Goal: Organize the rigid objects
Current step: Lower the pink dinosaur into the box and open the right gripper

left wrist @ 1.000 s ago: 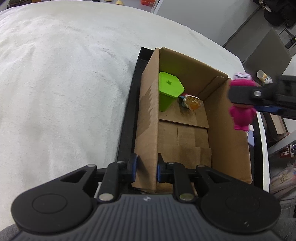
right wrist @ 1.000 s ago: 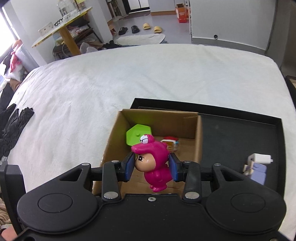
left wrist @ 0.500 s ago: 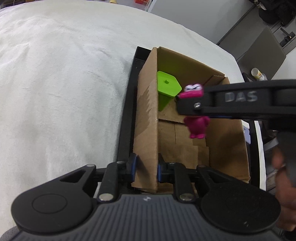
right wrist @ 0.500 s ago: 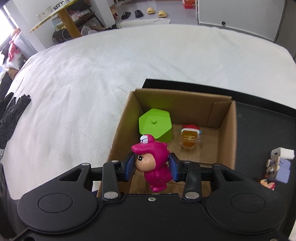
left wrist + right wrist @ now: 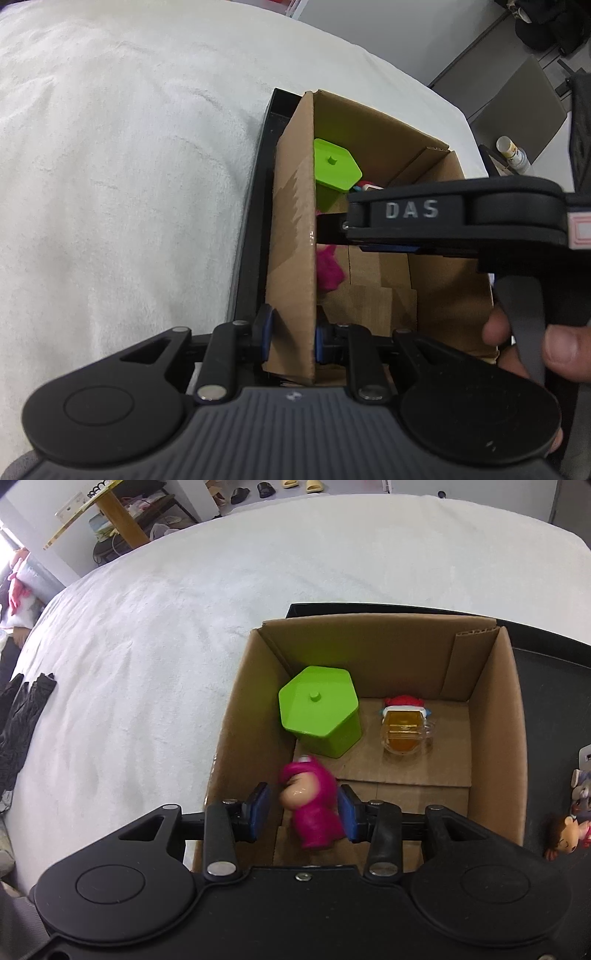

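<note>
A cardboard box (image 5: 495, 738) stands on a black tray (image 5: 543, 653). My left gripper (image 5: 291, 338) is shut on the box's near left wall (image 5: 293, 236). My right gripper (image 5: 301, 810) is open inside the box, its pads apart on both sides of a pink toy figure (image 5: 314, 805), which is blurred and tilted. The figure also shows in the left wrist view (image 5: 328, 269), below my right gripper. A green hexagonal container (image 5: 319, 710) and a small amber jar (image 5: 404, 731) with a red top stand at the far end of the box.
A white cloth (image 5: 147, 646) covers the table around the tray. Small toy figures (image 5: 570, 830) lie on the tray right of the box. Black gloves (image 5: 22, 716) lie at the far left. A person's hand (image 5: 532, 350) holds the right gripper's handle.
My right gripper moved over the box and down into it, then opened. The pink figure has come loose between the pads and is dropping. The left gripper kept its hold on the wall.
</note>
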### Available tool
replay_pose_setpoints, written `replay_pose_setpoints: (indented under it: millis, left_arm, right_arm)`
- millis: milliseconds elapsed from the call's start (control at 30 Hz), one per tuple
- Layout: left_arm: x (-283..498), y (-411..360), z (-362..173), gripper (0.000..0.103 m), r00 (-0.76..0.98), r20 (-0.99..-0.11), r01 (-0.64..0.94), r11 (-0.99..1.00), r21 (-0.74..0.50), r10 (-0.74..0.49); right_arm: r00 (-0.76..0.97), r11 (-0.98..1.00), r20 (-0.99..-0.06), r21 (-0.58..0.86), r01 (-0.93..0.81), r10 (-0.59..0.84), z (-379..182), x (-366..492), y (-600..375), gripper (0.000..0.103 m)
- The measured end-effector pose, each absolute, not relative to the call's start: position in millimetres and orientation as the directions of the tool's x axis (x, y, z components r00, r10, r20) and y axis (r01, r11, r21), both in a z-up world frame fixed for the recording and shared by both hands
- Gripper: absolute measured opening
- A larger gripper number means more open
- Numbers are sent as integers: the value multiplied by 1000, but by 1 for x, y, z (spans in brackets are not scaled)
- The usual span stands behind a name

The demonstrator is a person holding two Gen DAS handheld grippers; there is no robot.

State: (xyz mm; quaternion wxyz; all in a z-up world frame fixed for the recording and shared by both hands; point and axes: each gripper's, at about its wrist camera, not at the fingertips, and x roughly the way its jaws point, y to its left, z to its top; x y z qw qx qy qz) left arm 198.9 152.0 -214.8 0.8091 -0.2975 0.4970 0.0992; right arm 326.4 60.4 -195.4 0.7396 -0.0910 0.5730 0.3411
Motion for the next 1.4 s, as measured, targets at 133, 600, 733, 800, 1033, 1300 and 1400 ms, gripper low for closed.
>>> replay_pose_setpoints:
  millis: [133, 600, 733, 800, 1033, 1300, 1400]
  left_arm:
    - [199, 153, -215, 20, 486, -863, -460, 801, -383, -134]
    - [202, 146, -212, 20, 472, -877, -473, 812, -340, -93]
    - [203, 145, -211, 20, 464, -882, -485, 810, -330, -81]
    - [204, 144, -210, 20, 460, -885, -486, 813, -320, -73]
    - [206, 137, -208, 20, 449, -893, -507, 814, -285, -34]
    - [208, 133, -206, 18, 426, -905, -521, 817, -246, 0]
    - [209, 131, -206, 17, 419, -908, -526, 819, -230, 14]
  right_arm:
    - [121, 744, -903, 257, -616, 412, -184, 324, 55, 41]
    - [164, 719, -865, 273, -639, 474, -144, 319, 19, 41]
    - [183, 721, -851, 279, -634, 491, -136, 319, 1, 41]
    - [194, 724, -845, 283, -628, 499, -133, 321, -9, 42]
    - [231, 739, -824, 295, -606, 518, -126, 329, -48, 42]
    - [251, 754, -806, 325, -570, 537, -127, 340, -89, 42]
    - [255, 755, -796, 342, -559, 549, -128, 344, -100, 44]
